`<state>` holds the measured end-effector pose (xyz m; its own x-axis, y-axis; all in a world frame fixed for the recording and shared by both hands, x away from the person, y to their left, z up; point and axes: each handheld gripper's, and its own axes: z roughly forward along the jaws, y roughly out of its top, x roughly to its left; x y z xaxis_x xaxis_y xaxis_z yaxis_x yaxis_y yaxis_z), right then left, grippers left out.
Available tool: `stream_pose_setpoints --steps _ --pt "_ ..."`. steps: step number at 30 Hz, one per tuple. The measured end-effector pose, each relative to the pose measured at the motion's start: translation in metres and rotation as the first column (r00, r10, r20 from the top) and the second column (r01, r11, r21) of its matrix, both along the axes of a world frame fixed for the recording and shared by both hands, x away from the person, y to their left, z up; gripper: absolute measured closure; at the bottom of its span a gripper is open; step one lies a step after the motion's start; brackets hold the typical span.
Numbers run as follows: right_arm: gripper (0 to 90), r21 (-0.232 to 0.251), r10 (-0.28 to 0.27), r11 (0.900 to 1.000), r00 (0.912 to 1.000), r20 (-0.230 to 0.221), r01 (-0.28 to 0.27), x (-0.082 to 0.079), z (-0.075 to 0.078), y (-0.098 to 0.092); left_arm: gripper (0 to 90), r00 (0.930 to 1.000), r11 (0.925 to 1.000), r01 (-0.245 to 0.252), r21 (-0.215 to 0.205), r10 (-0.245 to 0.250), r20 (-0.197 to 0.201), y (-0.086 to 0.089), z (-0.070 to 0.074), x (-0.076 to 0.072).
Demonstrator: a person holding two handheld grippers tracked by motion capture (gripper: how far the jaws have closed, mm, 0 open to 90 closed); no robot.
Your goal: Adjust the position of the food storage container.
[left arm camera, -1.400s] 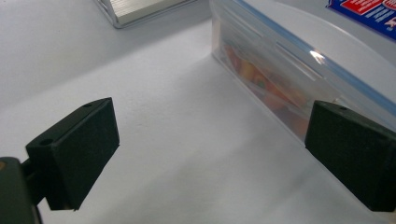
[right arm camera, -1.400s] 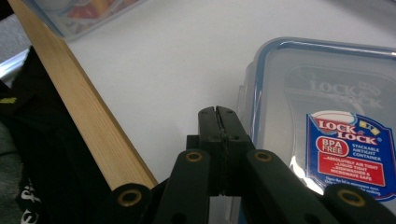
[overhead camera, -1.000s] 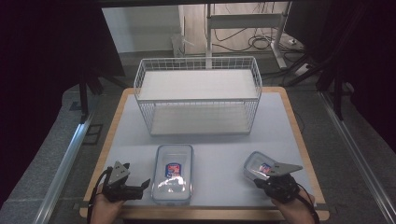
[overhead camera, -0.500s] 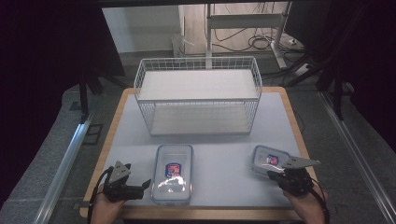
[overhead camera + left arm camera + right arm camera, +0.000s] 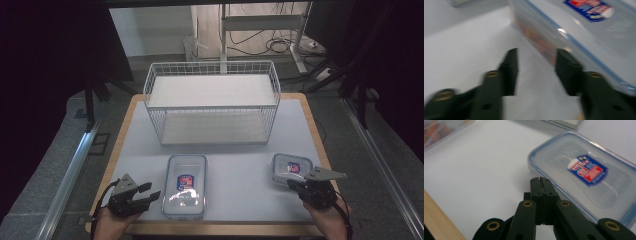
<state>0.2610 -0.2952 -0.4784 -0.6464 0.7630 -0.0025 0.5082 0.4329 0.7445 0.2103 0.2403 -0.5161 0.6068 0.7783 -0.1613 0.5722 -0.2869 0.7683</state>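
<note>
1. The left gripper (image 5: 150, 193) sits at the near left corner of the table (image 5: 235, 150). A hand holds it from below, and it points to the right, toward the big box.
2. Its two black jaws have just been closing. They are now about half open, with bare table between them. They hold nothing. In the left gripper view, one jaw is right up against the side of the big box (image 5: 584, 37); the picture is too blurry to tell if it touches.
3. The right gripper (image 5: 294, 184) sits at the near right corner. A hand holds it from below, and it points away and a little to the left, at the small box.
4. Its jaws are pressed tight together with nothing between them. In the right gripper view, the tips (image 5: 540, 180) are just beside the near edge of the small box (image 5: 584, 177).
5. There are two hands and two grippers, one in each hand.
6. There are two clear boxes with lids. The big box (image 5: 186, 186) lies near the front, a bit left of the middle. The small box (image 5: 291, 169) lies on the right side. Each lid has one red and blue sticker.
7. Farther back stands one white wire basket (image 5: 212, 100) with two shelves. It is well apart from both boxes.
</note>
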Motion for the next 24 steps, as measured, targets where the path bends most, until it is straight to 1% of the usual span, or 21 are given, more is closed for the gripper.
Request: stream_pose_setpoints --steps 1,2,3,4,5,6,7,8,9,12,14,16,17,18,19,20,21,22,24 --pt "89.5 0.000 0.000 1.000 1.0000 0.000 0.000 0.000 0.000 0.000 66.3 1.0000 1.0000 0.000 0.000 0.000 0.000 0.000 0.000 0.000" --pt "89.4 0.001 0.014 1.000 0.9999 0.007 -0.014 -0.002 0.001 0.003 73.7 0.9983 0.9986 0.052 -0.011 -0.053 -0.027 -0.002 -0.002 0.000" --pt "89.3 0.003 0.020 1.000 0.9998 0.008 -0.020 -0.003 0.001 0.004 78.1 0.9969 0.9975 0.071 -0.004 -0.071 -0.035 -0.003 -0.003 0.000" --pt "89.2 0.005 0.023 1.000 0.9997 0.006 -0.023 -0.004 0.001 0.005 82.0 0.9941 0.9950 0.098 0.015 -0.098 -0.046 -0.007 -0.004 0.000" --pt "88.5 0.008 0.028 1.000 0.9996 0.005 -0.028 -0.004 0.001 0.007 85.4 0.9911 0.9921 0.123 0.024 -0.122 -0.054 -0.009 -0.005 0.000" --pt "88.0 0.015 0.032 0.999 0.9995 0.004 -0.032 -0.005 0.001 0.007 88.2 0.9887 0.9898 0.140 0.026 -0.139 -0.058 -0.011 -0.006 -0.001" --pt "88.0 0.022 0.034 0.999 0.9994 0.002 -0.034 -0.005 0.001 0.008 89.8 0.9875 0.9883 0.146 0.043 -0.143 -0.066 -0.014 -0.006 -0.002" --pt "88.0 0.031 0.038 0.999 0.9993 0.001 -0.038 -0.006 0.001 0.009 89.9 0.9885 0.9879 0.141 0.064 -0.137 -0.064 -0.016 -0.006 -0.002" --pt "88.0 0.033 0.042 0.999 0.9991 0.002 -0.042 -0.006 0.002 0.010 89.9 0.9886 0.9887 0.139 0.057 -0.135 -0.066 -0.016 -0.005 -0.003" --pt "88.3 0.033 0.057 0.998 0.9983 0.004 -0.058 -0.008 0.002 0.014 90.0 0.9853 0.9879 0.154 0.022 -0.151 -0.079 -0.017 -0.006 -0.002" --pt "88.6 0.036 0.069 0.997 0.9976 0.001 -0.069 -0.009 0.002 0.018 90.0 0.9839 0.9862 0.163 0.025 -0.161 -0.077 -0.019 -0.006 -0.003" --pt "88.9 0.039 0.083 0.996 0.9966 -0.004 -0.083 -0.011 0.001 0.022 90.0 0.9805 0.9826 0.184 0.028 -0.181 -0.076 -0.026 -0.005 -0.004" --pt "88.9 0.039 0.083 0.996 0.9966 -0.004 -0.083 -0.011 0.001 0.022 90.0 0.9805 0.9826 0.184 0.028 -0.181 -0.076 -0.026 -0.005 -0.004" --pt "89.2 0.042 0.090 0.995 0.9959 -0.006 -0.090 -0.011 0.001 0.024 90.0 0.9778 0.9797 0.198 0.027 -0.196 -0.075 -0.030 -0.005 -0.004" --pt "89.4 0.043 0.104 0.994 0.9945 -0.012 -0.103 -0.012 0.000 0.028 90.0 0.9766 0.9788 0.203 0.024 -0.201 -0.076 -0.032 -0.005 -0.004" --pt "89.5 0.046 0.110 0.993 0.9938 -0.013 -0.109 -0.012 0.000 0.030 90.0 0.9721 0.9742 0.225 0.022 -0.222 -0.075 -0.039 -0.004 -0.005" --pt "89.5 0.048 0.116 0.992 0.9931 -0.018 -0.115 -0.013 -0.001 0.032 90.0 0.9700 0.9719 0.234 0.021 -0.232 -0.072 -0.043 -0.004 -0.005" --pt "89.5 0.048 0.116 0.992 0.9931 -0.018 -0.115 -0.013 -0.001 0.032 90.0 0.9700 0.9719 0.234 0.021 -0.232 -0.072 -0.043 -0.004 -0.005" --pt "89.5 0.050 0.137 0.990 0.9901 -0.030 -0.136 -0.014 -0.003 0.038 90.0 0.9641 0.9657 0.259 0.018 -0.257 -0.066 -0.053 -0.003 -0.003"
